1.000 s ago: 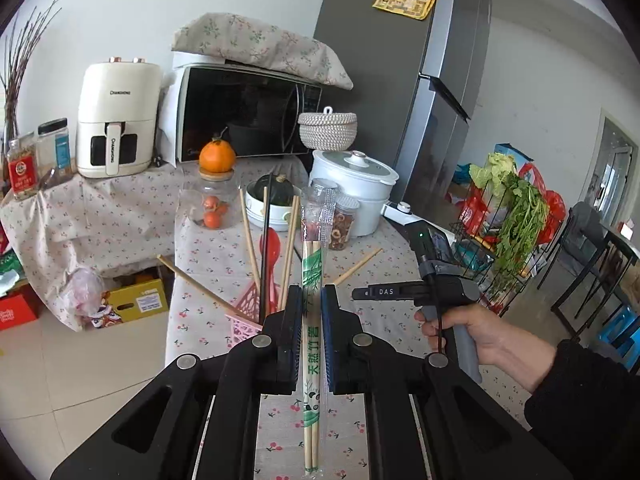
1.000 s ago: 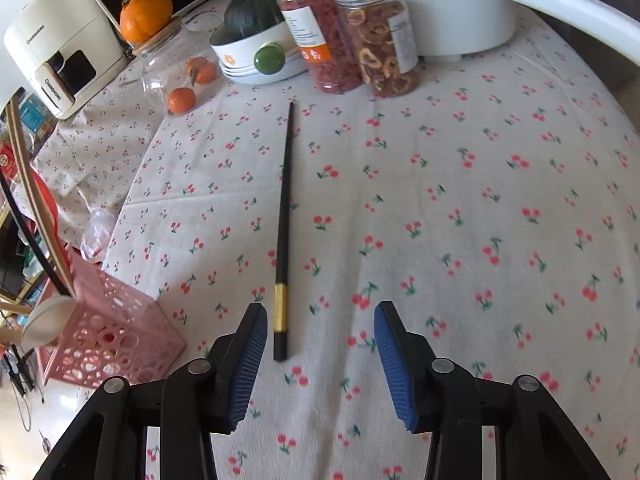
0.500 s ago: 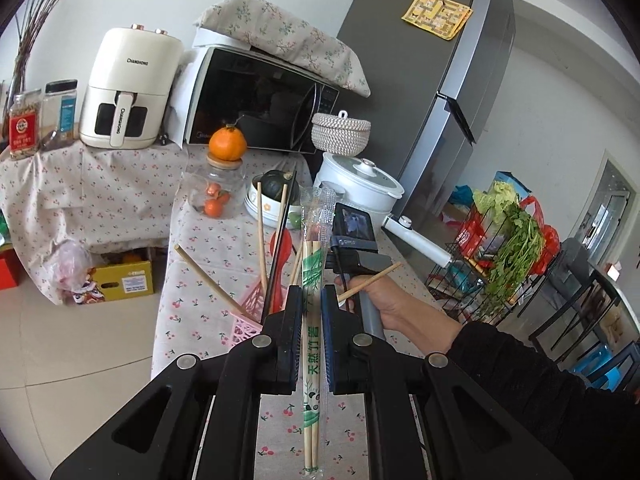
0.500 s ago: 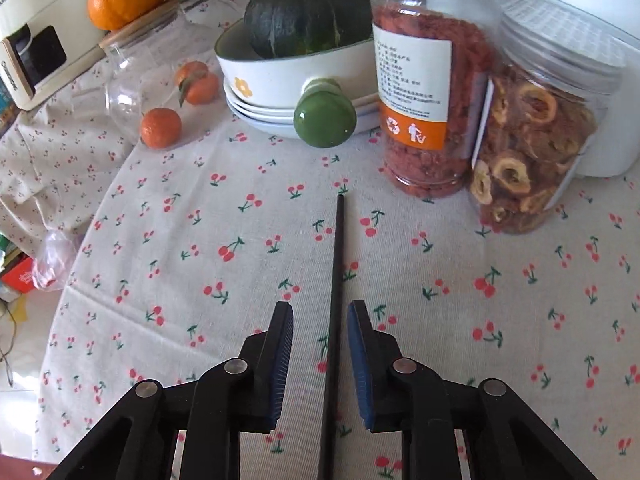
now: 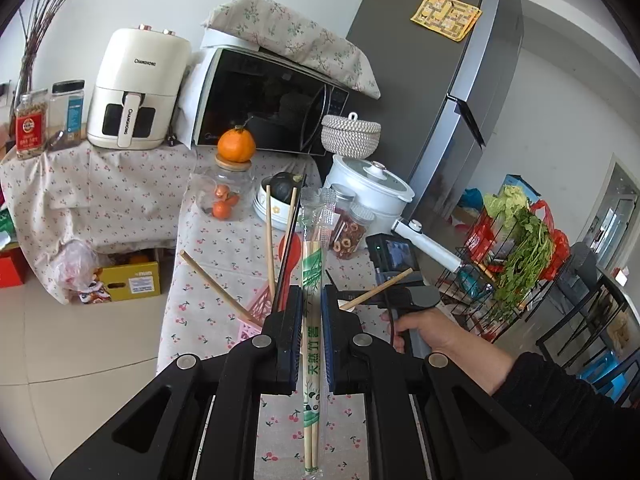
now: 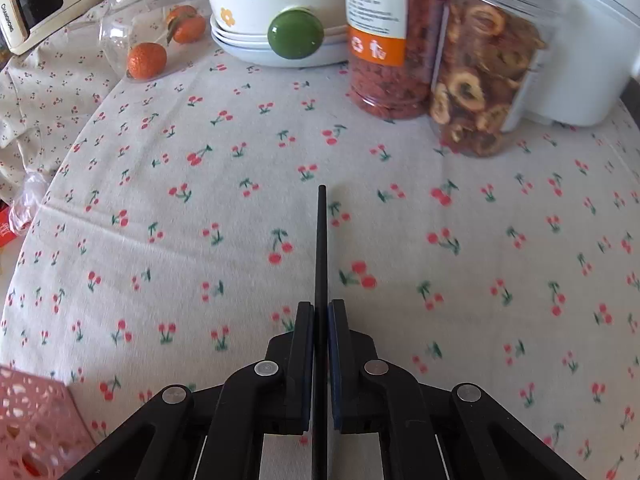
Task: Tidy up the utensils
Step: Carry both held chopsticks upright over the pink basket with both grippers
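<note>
My left gripper [image 5: 311,312] is shut on a pair of bamboo chopsticks in a clear printed sleeve [image 5: 314,264], held upright above the table. Just behind it stands a pink perforated basket [image 5: 256,312] with several wooden chopsticks, a black chopstick and a red spoon in it. A person's hand [image 5: 432,328] holds the right gripper's handle to the right. In the right wrist view my right gripper [image 6: 321,312] points down at the cherry-print cloth. Its jaws are closing the last bit, and the pads press on a black chopstick [image 6: 321,248] that sticks out ahead. The basket's corner [image 6: 32,420] shows at lower left.
Ahead of the right gripper stand two jars of dried fruit [image 6: 384,40] [image 6: 488,80], stacked bowls with a squash [image 6: 280,12], a glass jar of oranges [image 6: 144,56] and a white pot [image 6: 592,60]. A microwave [image 5: 264,100], an air fryer [image 5: 136,92] and a fridge [image 5: 440,80] stand behind.
The right gripper moved forward along the black chopstick, dropped closer to the cloth and closed its jaws on it. The left gripper kept its hold and rolled slightly.
</note>
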### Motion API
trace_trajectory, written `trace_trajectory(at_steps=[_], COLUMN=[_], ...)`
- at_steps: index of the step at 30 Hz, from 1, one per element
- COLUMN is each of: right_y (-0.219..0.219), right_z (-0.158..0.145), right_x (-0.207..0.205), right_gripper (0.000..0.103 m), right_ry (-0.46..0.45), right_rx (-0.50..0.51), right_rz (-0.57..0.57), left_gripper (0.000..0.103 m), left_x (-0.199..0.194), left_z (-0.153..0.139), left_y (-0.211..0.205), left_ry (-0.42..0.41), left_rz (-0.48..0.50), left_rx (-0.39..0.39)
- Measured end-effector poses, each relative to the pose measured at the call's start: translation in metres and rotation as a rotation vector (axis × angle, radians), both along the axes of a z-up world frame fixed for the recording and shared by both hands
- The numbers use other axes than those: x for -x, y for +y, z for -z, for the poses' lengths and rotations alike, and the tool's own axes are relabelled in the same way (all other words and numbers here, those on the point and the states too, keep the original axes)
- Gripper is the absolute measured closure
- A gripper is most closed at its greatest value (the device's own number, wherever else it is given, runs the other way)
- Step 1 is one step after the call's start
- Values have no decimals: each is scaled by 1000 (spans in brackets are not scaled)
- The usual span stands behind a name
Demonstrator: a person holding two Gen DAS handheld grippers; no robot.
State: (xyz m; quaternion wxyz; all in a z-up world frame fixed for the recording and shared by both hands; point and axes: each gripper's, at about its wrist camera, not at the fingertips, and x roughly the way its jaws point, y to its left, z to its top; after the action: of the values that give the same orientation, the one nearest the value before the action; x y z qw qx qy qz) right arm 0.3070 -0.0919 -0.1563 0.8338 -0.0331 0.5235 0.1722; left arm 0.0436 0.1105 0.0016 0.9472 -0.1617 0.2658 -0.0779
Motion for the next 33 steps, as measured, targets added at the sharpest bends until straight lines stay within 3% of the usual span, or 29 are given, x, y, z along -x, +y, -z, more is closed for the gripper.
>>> trace_trajectory(at_steps=[4, 10, 19, 22, 27, 33], right_y=[-32, -58, -76, -74, -81, -90], right_z=[-37, -106, -148, -159, -168, -173], right_x=[37, 107, 198, 207, 210, 207], right_gripper=[99, 99, 99, 99, 99, 99], right_ry=[-33, -181, -363, -395, -434, -430], right_rx=[-99, -187, -214, -176, -198, -248], right_rz=[43, 50, 59, 61, 64, 87], left_gripper=[93, 93, 93, 93, 93, 93], left_x=[4, 16, 25, 23, 5, -28], left_z=[-7, -24, -41, -49, -56, -36], left_y=[-5, -13, -16, -25, -49, -57], left_ry=[-29, -131, -244, -307, -383, -417], left_rz=[-11, -47, -132, -160, -143, -192], left_rx=[-2, -66, -86, -138, -236, -323])
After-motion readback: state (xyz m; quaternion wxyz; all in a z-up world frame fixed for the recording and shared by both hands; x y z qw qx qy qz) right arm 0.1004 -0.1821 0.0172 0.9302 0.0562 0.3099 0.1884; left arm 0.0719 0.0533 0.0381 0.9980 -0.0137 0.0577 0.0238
